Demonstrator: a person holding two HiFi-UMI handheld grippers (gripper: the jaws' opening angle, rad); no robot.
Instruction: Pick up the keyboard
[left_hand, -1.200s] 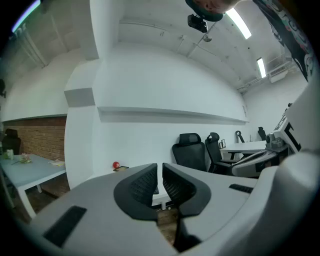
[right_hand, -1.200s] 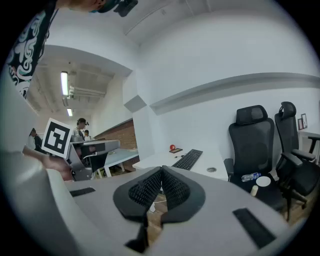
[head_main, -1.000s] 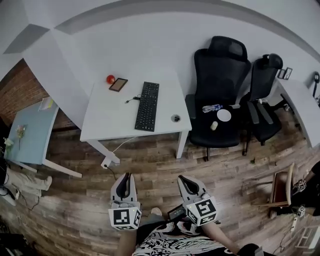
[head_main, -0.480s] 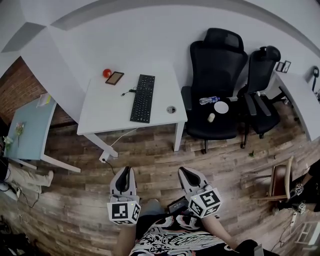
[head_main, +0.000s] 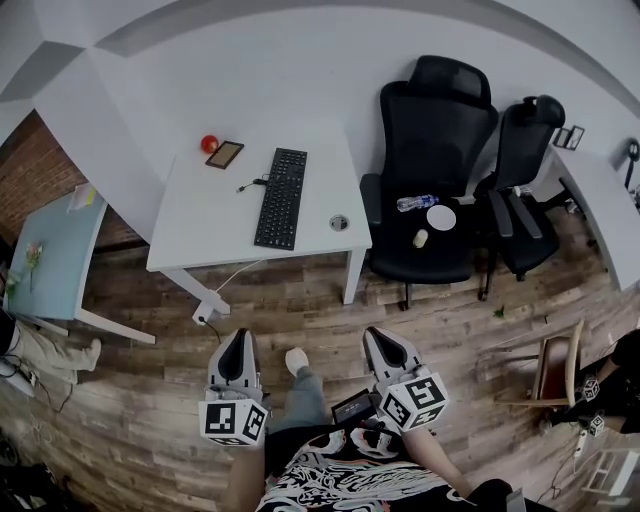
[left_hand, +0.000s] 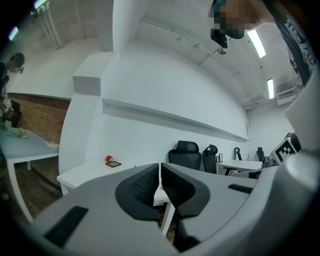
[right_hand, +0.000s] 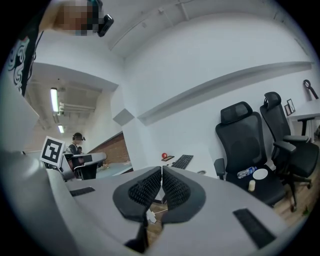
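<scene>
Long black keyboard (head_main: 280, 198) flat on white rectangular table (head_main: 200, 240), well apart from both grippers. Left hand-held gripper (head_main: 240, 340), right hand-held gripper (head_main: 383, 340): both clenched, nothing between jaws, held over wood-plank floor (head_main: 300, 300). Black office chairs (head_main: 430, 160) beside table. White wall (head_main: 300, 80) behind; brick wall (head_main: 35, 175) at left.

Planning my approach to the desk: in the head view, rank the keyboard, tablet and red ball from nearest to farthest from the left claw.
1. keyboard, middle of the desk, ahead of the left claw.
2. tablet, back left of the desk.
3. red ball, just beyond the tablet, at the back left corner.
</scene>
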